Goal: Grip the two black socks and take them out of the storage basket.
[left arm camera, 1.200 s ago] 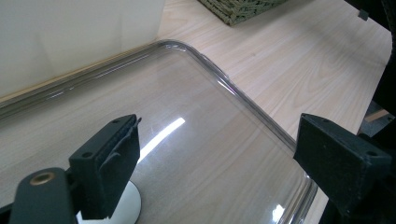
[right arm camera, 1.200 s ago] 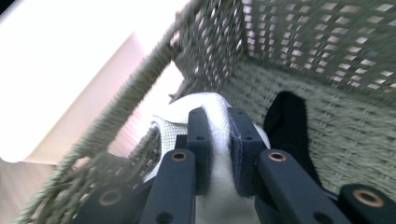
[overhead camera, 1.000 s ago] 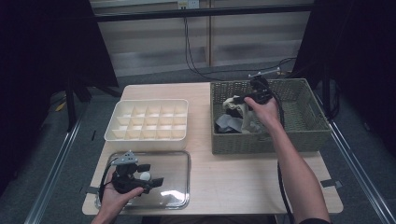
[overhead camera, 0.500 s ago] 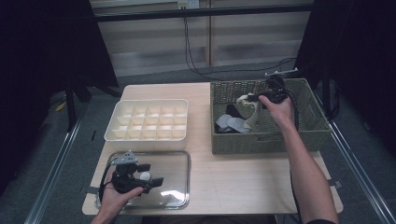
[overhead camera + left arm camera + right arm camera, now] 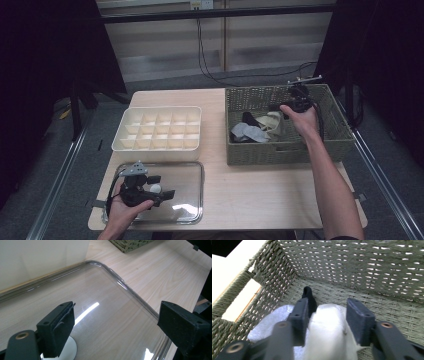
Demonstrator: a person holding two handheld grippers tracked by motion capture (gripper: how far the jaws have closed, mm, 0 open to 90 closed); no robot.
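since a second ago the right hand has drifted toward the far right corner of the basket (image 5: 330, 145), and the right gripper (image 5: 280, 107) has just been opening its jaws. in the right gripper view a cream cloth (image 5: 329, 340) sits between them, with the left jaw close against it and the right jaw near its edge. i can't tell if the pads still press on it, so i won't call it a pinch. the left hand hasn't budged.

going big to small: the table (image 5: 260, 200) is light wood. the woven basket stands on its right side, by the far edge. the white divided box (image 5: 159, 129) sits left of it, with rows of small compartments. just in front of the box lies a clear glass tray (image 5: 192, 192), close to the near left edge.

inside the basket there's a small pile toward its left half: the cream cloth on the right, a grey cloth (image 5: 247, 132) beside it, and a black cloth (image 5: 250, 119) behind those. in the right gripper view the black one pokes up just past the jaws.

the left gripper (image 5: 167, 194) hangs low over the tray with its jaws spread wide, nothing between them. a small white round thing (image 5: 68, 350) sits by its left jaw.
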